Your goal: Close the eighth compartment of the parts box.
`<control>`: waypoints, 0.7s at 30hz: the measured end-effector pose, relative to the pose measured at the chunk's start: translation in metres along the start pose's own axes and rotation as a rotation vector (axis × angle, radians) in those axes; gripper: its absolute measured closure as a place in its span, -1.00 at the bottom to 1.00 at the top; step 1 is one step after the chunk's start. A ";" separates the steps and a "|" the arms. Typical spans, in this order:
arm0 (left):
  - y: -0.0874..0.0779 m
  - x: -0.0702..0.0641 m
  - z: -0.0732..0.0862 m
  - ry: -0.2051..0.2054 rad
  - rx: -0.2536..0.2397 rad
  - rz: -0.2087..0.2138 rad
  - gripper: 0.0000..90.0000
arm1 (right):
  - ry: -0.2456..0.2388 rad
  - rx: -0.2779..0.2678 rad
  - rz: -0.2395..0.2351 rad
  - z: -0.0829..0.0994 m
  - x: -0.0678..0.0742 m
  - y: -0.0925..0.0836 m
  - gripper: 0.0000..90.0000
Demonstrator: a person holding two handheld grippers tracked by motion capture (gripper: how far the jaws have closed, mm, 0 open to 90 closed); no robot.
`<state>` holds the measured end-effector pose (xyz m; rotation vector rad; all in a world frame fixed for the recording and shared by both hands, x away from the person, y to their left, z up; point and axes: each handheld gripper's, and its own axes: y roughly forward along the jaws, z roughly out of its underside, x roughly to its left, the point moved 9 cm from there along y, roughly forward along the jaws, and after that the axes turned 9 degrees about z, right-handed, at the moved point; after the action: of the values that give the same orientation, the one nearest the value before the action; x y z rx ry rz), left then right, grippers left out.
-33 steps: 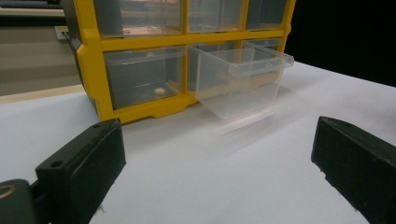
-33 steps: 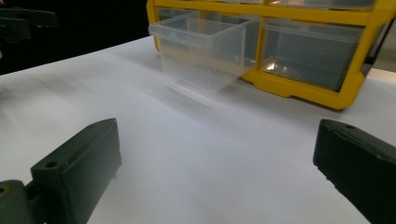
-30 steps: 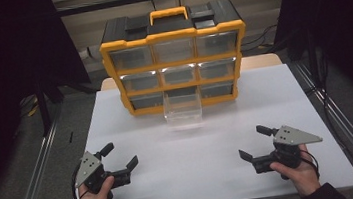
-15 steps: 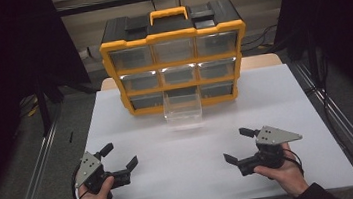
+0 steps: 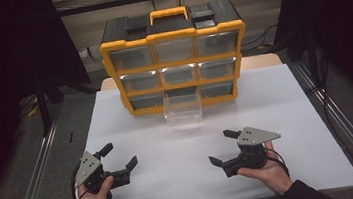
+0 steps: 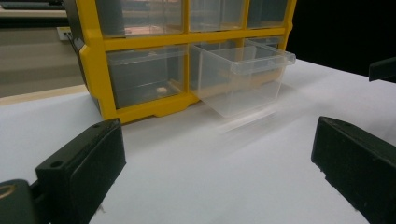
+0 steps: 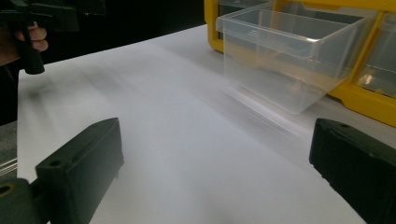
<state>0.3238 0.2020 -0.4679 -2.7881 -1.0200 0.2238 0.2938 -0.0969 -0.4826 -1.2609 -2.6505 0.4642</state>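
A yellow and black organiser [image 5: 174,54] with clear drawers stands at the back of the white table [image 5: 285,102]. Its bottom middle drawer [image 5: 182,110] is pulled out, tilted down onto the table, and looks empty; the same clear drawer [image 6: 243,77] [image 7: 289,56] appears in both gripper views. My left gripper [image 5: 118,156] is open near the front left, held by a hand, nothing between its jaws. My right gripper [image 5: 224,147] is open at the front right, jaws pointing left, also holding nothing. A small pale item [image 6: 161,89] lies in the bottom left drawer.
Metal rails [image 5: 37,175] run along both sides of the table. The other gripper and hand [image 7: 28,28] appear far off in the right gripper view. White table surface lies between the grippers and the drawer.
My right gripper has moved left and turned toward the table's middle. The left gripper has stayed where it was.
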 end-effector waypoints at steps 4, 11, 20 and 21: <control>0.001 0.000 0.001 0.002 0.006 -0.002 -0.94 | 0.011 -0.007 -0.026 -0.008 0.006 0.011 -0.94; 0.000 0.001 0.000 0.012 0.009 -0.001 -0.94 | 0.006 -0.005 -0.052 -0.014 0.014 0.023 -0.87; 0.000 0.001 0.000 0.016 0.012 -0.003 -0.94 | 0.019 -0.013 -0.068 -0.019 0.017 0.033 -0.64; 0.000 0.001 0.000 0.015 0.011 -0.004 -0.94 | 0.022 -0.014 -0.073 -0.020 0.019 0.035 -0.60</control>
<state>0.3244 0.2022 -0.4678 -2.7733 -1.0176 0.2065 0.3135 -0.0574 -0.4755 -1.1622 -2.6754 0.4191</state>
